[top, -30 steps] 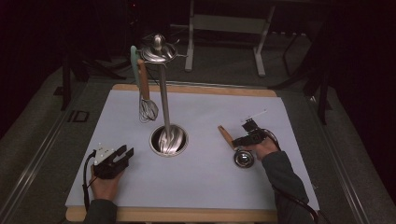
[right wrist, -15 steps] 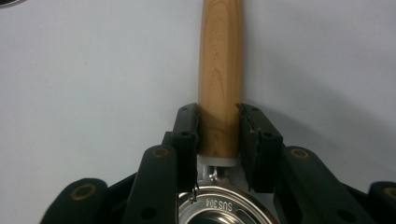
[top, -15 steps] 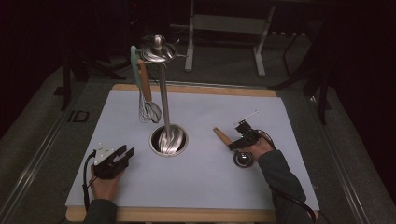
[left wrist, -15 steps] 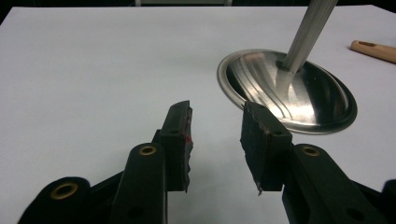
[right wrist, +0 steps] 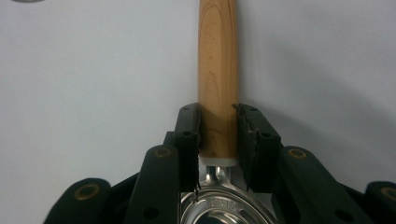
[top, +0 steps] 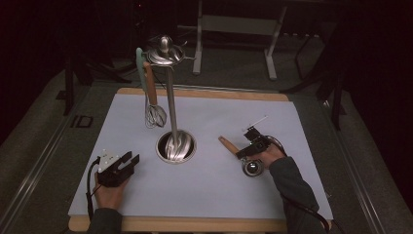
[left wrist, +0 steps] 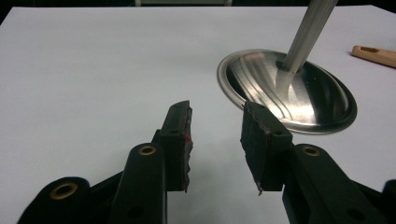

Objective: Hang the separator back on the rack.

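Gripping: the right gripper (right wrist: 218,112) is clenched on the wooden handle of the ladle (right wrist: 217,70), one black pad pressed against each side of the wood just above the white collar where the metal begins; its jaws have just been closing with the handle between them.
Ladle: lies flat on the white mat (top: 219,195), to the right of the stand (top: 171,112); the handle tip points towards the stand's round base, and the shiny bowl is the end farther from the base, nearer the person.
Ladle and stand: apart, with a strip of bare mat between the handle tip and the rim of the base.
Right hand: in the high view it sits over the ladle's bowl, the gripper pointing along the handle towards the stand.
Left gripper (top: 127,161): released, jaws spread with bare mat between the pads; it rests to the left of the stand's base, nearer the person, aimed at the base.
Left gripper view: the base rim is just past the right-hand pad, not touching it.
Stand: upright steel pole rising from a round steel base near the middle of the mat, with a hooked cap on top.
Whisk (top: 155,116): hangs from the stand's top on its left side, wooden handle up, wires down, clear of the mat.
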A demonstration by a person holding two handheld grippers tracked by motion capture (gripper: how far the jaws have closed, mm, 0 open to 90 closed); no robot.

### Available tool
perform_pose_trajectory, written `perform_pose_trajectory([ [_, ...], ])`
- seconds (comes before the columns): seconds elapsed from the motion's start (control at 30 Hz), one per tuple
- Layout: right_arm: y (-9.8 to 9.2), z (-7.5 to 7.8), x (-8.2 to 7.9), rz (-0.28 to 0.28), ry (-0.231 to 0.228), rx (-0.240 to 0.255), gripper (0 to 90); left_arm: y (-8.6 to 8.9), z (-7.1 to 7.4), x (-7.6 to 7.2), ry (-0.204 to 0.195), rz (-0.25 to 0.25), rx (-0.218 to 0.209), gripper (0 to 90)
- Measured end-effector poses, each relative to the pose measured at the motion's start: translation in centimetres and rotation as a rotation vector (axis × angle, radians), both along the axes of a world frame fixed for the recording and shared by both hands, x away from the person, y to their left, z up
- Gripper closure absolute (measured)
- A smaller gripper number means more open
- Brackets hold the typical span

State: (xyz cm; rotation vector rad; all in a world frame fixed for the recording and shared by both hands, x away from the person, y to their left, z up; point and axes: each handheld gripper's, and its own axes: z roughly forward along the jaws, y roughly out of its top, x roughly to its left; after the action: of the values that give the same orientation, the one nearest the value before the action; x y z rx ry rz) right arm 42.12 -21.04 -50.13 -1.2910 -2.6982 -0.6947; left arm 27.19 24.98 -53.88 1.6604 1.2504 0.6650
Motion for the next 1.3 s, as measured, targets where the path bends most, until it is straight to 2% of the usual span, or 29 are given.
perform_pose_trajectory([
  [0.27, 0.7, 0.0, 0.2, 0.011, 0.005, -0.055, 69.9, 0.0, 0.0, 0.0, 0.001, 0.001, 0.003, 62.2],
  [0.43, 0.5, -0.1, 0.5, 0.01, 0.028, -0.043, 69.6, 0.0, 0.0, 0.0, 0.0, 0.001, 0.003, 62.2],
  [0.53, 0.7, -0.1, 0.7, 0.016, 0.036, -0.054, 69.4, -0.1, 0.0, 0.0, 0.0, 0.001, 0.003, 62.2],
  [0.7, 1.5, 0.2, 0.9, 0.025, 0.055, -0.116, 69.5, -0.1, 0.0, 0.0, 0.001, 0.0, 0.006, 62.2],
  [0.8, 2.0, 0.4, 0.8, 0.044, 0.037, -0.152, 70.0, 0.0, 0.0, 0.0, -0.001, 0.002, 0.0, 62.2],
  [1.13, 2.4, 0.7, 0.2, 0.064, -0.004, -0.118, 71.0, 0.0, 0.0, 0.0, -0.004, 0.002, -0.001, 62.2],
  [1.3, 2.4, 1.4, -0.1, 0.064, -0.022, -0.073, 71.0, 0.0, 0.0, 0.0, -0.005, 0.003, -0.001, 62.2],
])
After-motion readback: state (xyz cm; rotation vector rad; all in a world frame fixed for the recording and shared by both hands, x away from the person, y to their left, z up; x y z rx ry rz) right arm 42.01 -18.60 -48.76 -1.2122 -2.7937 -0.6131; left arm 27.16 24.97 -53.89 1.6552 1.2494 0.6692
